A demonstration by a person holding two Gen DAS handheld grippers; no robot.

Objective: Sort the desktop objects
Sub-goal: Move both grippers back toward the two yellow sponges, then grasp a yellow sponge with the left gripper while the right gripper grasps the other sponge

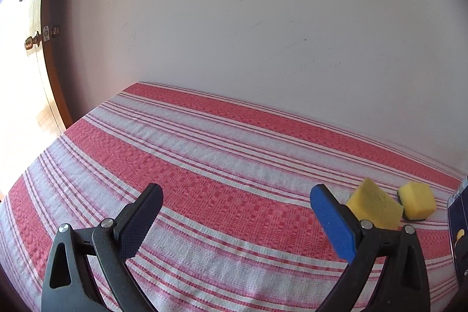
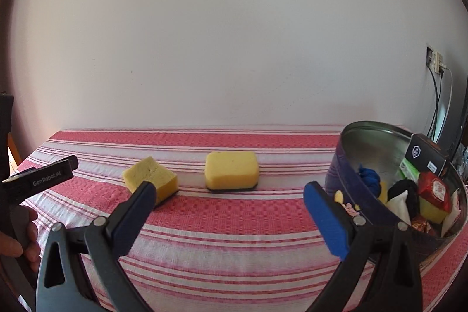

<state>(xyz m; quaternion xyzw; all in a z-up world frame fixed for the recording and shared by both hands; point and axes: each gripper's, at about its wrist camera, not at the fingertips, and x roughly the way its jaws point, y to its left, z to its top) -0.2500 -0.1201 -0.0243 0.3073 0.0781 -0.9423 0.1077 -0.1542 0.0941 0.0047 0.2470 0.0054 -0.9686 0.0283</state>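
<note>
Two yellow sponges lie on the red-and-white striped cloth [image 2: 222, 227]: a cut, wedge-like sponge [image 2: 150, 176] at left and a rounded sponge with a dark underside [image 2: 231, 170] at centre. My right gripper [image 2: 228, 195] hovers open in front of them, nothing between its fingers. In the left wrist view the same wedge sponge [image 1: 376, 205] and rounded sponge [image 1: 416, 201] sit at the far right, beyond the blue fingertip. My left gripper [image 1: 235, 196] is open over bare cloth. A round metal tin [image 2: 377, 142] at right holds several small items.
A white wall [image 2: 234, 34] backs the table. The other gripper's body and a hand [image 2: 17, 239] show at the left edge of the right wrist view. A wall socket with cables [image 2: 437, 63] is at right. A wooden door with a knob [image 1: 32, 41] stands left.
</note>
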